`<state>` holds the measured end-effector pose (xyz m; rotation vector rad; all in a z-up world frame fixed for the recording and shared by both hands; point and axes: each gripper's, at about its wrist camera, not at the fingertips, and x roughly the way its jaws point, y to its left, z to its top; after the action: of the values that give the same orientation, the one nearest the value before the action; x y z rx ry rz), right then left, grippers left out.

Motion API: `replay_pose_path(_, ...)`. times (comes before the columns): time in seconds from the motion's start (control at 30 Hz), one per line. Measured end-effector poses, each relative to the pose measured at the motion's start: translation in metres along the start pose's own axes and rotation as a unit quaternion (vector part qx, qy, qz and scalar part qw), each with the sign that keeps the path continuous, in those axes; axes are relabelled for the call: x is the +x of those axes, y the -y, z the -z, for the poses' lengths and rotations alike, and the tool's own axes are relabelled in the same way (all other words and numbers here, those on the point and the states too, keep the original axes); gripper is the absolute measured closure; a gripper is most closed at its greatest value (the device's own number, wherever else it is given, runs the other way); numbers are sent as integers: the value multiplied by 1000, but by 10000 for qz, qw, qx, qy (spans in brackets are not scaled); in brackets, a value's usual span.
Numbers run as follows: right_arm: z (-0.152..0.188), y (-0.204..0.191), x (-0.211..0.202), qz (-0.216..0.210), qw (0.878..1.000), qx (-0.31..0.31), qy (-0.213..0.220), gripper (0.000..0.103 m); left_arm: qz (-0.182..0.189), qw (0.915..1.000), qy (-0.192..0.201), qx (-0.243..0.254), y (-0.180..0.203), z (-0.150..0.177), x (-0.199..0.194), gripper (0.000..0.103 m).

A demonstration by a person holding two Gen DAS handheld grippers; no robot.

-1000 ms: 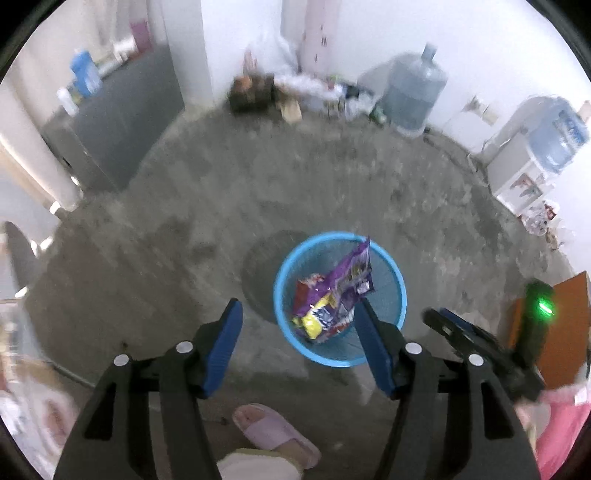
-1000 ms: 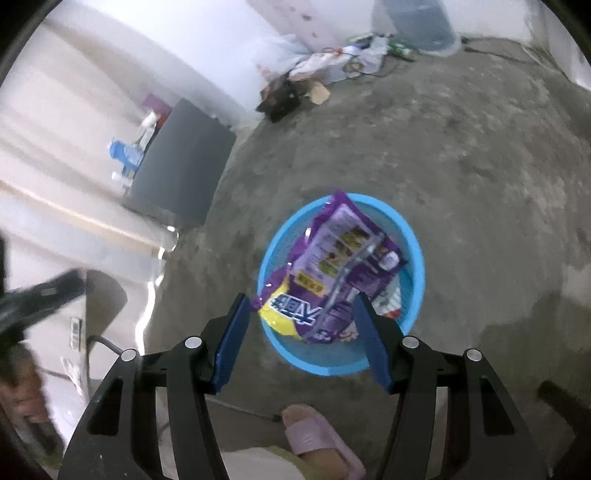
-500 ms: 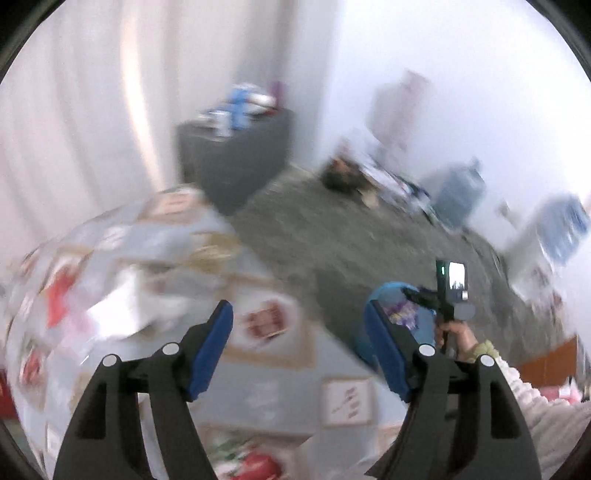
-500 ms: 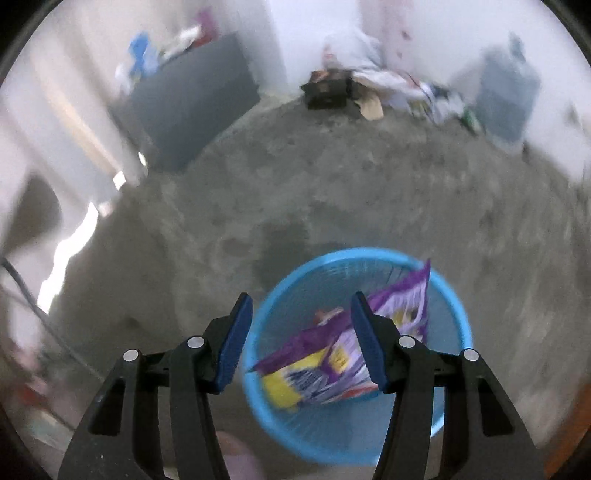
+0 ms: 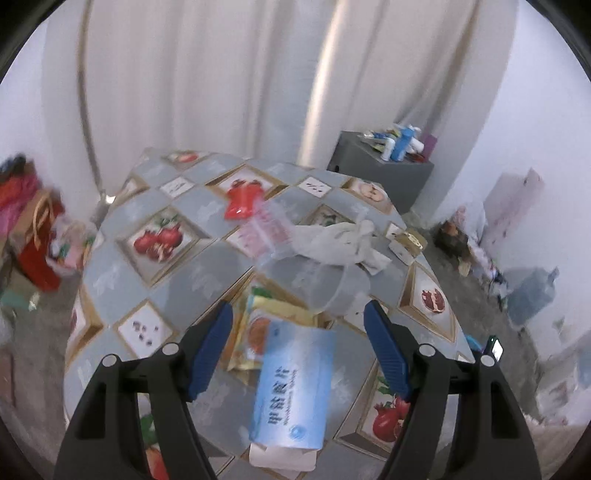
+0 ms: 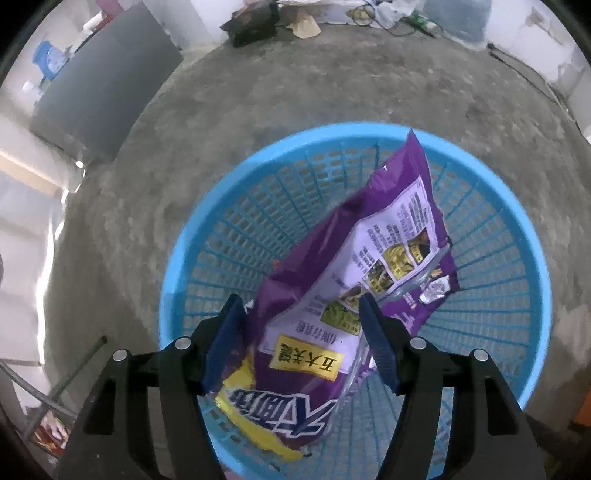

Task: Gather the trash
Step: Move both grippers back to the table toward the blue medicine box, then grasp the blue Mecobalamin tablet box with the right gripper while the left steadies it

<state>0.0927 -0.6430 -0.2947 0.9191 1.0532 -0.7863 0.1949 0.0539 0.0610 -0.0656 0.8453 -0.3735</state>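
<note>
My left gripper (image 5: pixel 298 306) hangs open over a table (image 5: pixel 122 280) with a fruit-print cloth, nothing between its pads. Below its fingers lie a light blue carton (image 5: pixel 291 387) and yellow sachets (image 5: pixel 269 317). Farther on are a clear plastic cup (image 5: pixel 325 284) on its side, crumpled white tissue (image 5: pixel 340 240) and a red packet (image 5: pixel 242 201). My right gripper (image 6: pixel 298 301) points down into a blue mesh basket (image 6: pixel 229 206) on the floor. A purple snack bag (image 6: pixel 369 240) stands in the basket between its jaws, which are opening and no longer pinch it.
A grey cabinet (image 5: pixel 380 173) with bottles stands behind the table by the curtain. A red gift bag (image 5: pixel 40 240) sits on the floor to the left and a water jug (image 5: pixel 532 295) to the right. Clutter (image 6: pixel 258 26) lines the far wall past the basket.
My left gripper has swung from above the basket to above the table. My right gripper has sunk closer to the basket with the purple bag, and its jaws have widened.
</note>
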Motion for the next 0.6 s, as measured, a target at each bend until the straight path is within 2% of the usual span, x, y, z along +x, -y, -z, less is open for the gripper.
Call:
replay_pose_path(0.17, -3, 4, -81, -697, 9958, 285, 515, 36, 89, 9998, 107, -164, -22, 21, -9, 31)
replay_pose_path(0.3, 11, -18, -170, -1158, 9883, -149, 984, 36, 162, 9995, 109, -267, -39, 34, -9, 31)
replay_pose_path(0.37, 26, -41, -218, -1533, 9800, -503, 1166, 36, 258, 9989, 50, -392, -47, 42, -5, 31)
replay_pose_path(0.47, 69, -88, -284, -2252, 9580, -1280, 1229, 35, 370, 9975, -31, -594, -58, 56, 1, 31)
replay_pose_path(0.53, 101, -126, -308, -2586, 9428, -1809, 1072, 34, 460, 9965, -119, -681, -62, 62, 6, 31)
replay_pose_path(0.6, 133, -162, -320, -2933, 9260, -2264, 724, 34, 588, 9952, -216, -752, -65, 68, 13, 31)
